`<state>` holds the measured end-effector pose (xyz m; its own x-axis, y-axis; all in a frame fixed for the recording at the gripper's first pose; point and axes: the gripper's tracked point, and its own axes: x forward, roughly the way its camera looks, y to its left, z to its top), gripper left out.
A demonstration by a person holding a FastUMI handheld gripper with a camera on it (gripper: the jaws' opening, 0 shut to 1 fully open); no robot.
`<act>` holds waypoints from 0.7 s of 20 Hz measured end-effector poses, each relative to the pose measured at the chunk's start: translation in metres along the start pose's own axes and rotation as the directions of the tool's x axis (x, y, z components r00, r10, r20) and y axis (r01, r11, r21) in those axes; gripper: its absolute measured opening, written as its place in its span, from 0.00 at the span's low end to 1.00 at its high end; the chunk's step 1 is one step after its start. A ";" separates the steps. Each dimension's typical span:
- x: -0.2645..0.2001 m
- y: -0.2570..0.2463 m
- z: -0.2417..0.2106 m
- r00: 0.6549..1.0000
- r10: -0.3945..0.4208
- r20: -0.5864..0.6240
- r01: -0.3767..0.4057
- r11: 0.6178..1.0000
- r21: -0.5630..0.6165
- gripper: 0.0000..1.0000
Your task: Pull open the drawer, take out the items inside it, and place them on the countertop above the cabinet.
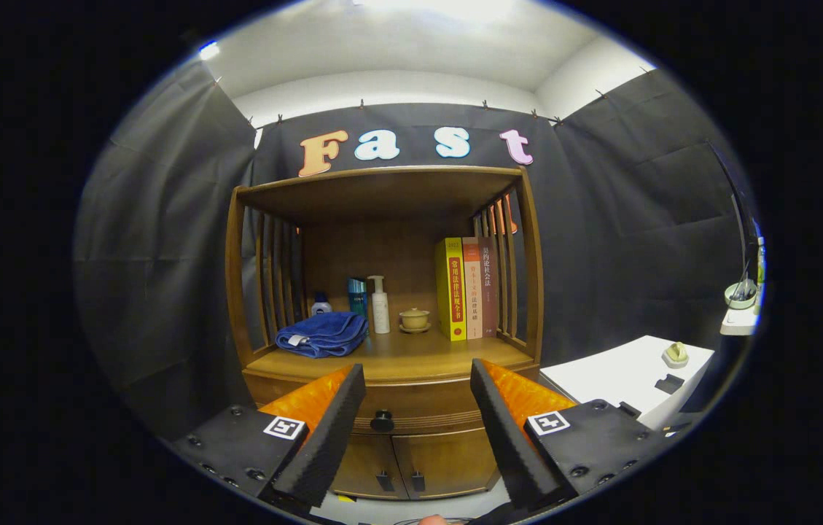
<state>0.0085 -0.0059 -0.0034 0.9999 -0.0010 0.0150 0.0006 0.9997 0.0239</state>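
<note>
Gripper [417,379] facing the shut drawer [411,417].
Its fingers stand wide apart, holding nothing; the drawer knob [382,421] lies between them.

Folded blue towel [322,334], pump bottle [380,304], small lidded cup [414,319], three upright books [466,288]

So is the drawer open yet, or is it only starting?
Only starting. Nothing looks done: the drawer is shut, its knob untouched. The gripper is open, fingers apart, the knob beyond them. Left: pull it open, lift the items onto the countertop.
</note>
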 end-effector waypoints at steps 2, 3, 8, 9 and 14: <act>0.007 0.000 -0.002 1.000 -0.001 0.010 0.001 1.000 -0.005 0.95; 0.011 0.000 -0.003 1.000 -0.006 0.018 0.006 1.000 -0.009 0.95; 0.049 0.023 -0.022 0.997 0.029 0.066 -0.029 1.000 0.001 0.95; 0.057 0.028 -0.032 0.997 0.040 0.060 -0.039 0.999 -0.006 0.95; 0.104 0.048 -0.101 0.997 0.079 -0.010 -0.079 0.997 -0.005 0.96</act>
<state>0.1138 0.0444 -0.1016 0.9969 0.0786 0.0068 -0.0787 0.9967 0.0180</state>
